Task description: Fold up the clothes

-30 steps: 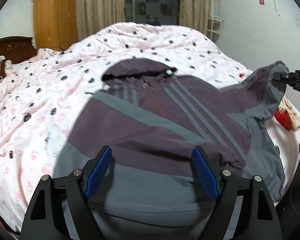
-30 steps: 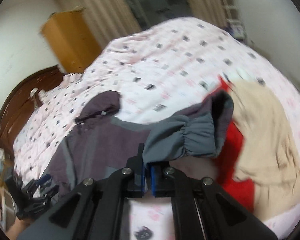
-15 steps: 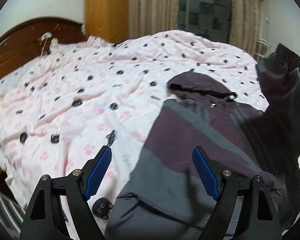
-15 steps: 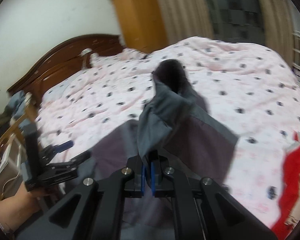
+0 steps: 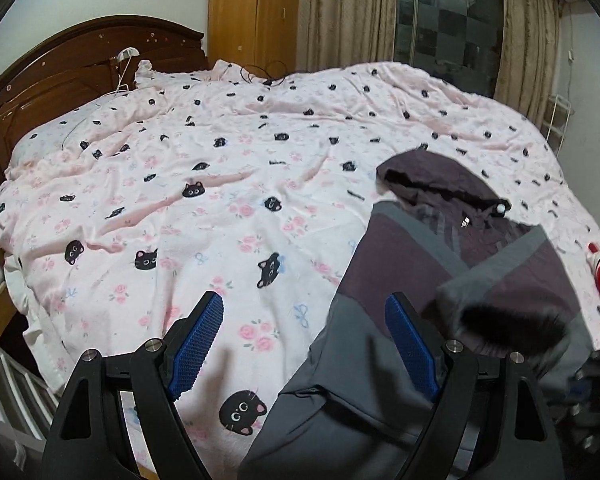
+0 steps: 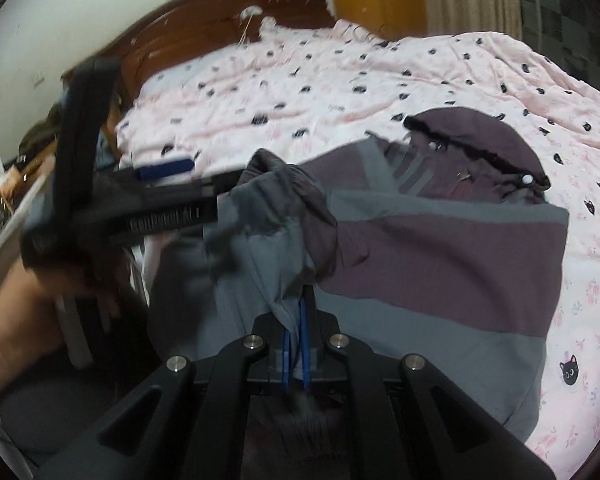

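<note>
Ahead of the tool spreads a bed (image 5: 260,208) in pink cat-print bedding; beyond stand a dark wooden headboard (image 5: 80,68), an orange wardrobe (image 5: 256,12), beige curtains (image 5: 348,12) and a dark window (image 5: 448,20).

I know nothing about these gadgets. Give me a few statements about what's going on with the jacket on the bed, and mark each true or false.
1. The right gripper is clamped on grey fabric of the jacket's sleeve. True.
2. The left gripper is squeezing the jacket too. False: its blue pads are spread wide apart with nothing between them.
3. The sleeve is draped across the front of the jacket. True.
4. The bedspread is plain blue. False: it is pink with black cat faces and small flowers.
5. The jacket's hood points toward the far side of the bed. True.
6. The jacket is bright yellow. False: it is purple and grey.
</note>
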The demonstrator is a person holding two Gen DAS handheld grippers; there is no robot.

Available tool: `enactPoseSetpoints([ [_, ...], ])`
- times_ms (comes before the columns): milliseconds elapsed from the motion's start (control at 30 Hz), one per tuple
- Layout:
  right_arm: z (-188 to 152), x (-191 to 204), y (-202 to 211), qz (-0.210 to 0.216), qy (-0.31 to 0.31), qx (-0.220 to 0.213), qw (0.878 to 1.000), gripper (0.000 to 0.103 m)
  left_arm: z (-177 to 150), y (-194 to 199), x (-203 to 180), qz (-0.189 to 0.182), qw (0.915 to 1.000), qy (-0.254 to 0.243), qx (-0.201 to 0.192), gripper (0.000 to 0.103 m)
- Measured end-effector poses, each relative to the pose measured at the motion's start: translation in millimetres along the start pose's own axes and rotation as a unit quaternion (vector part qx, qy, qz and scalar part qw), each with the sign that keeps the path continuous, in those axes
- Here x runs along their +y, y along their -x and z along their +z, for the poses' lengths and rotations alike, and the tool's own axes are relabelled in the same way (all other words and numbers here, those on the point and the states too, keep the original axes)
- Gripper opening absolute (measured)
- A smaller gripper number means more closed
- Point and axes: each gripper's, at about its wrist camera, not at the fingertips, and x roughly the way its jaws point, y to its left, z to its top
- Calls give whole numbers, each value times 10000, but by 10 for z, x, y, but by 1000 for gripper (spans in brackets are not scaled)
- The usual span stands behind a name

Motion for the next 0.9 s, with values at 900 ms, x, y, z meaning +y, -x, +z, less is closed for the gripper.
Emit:
enactPoseSetpoints([
  [900, -105, 227, -12, 469, 425, 209, 9978, 45, -205, -172, -553, -239, 9905, -1248, 528, 89],
])
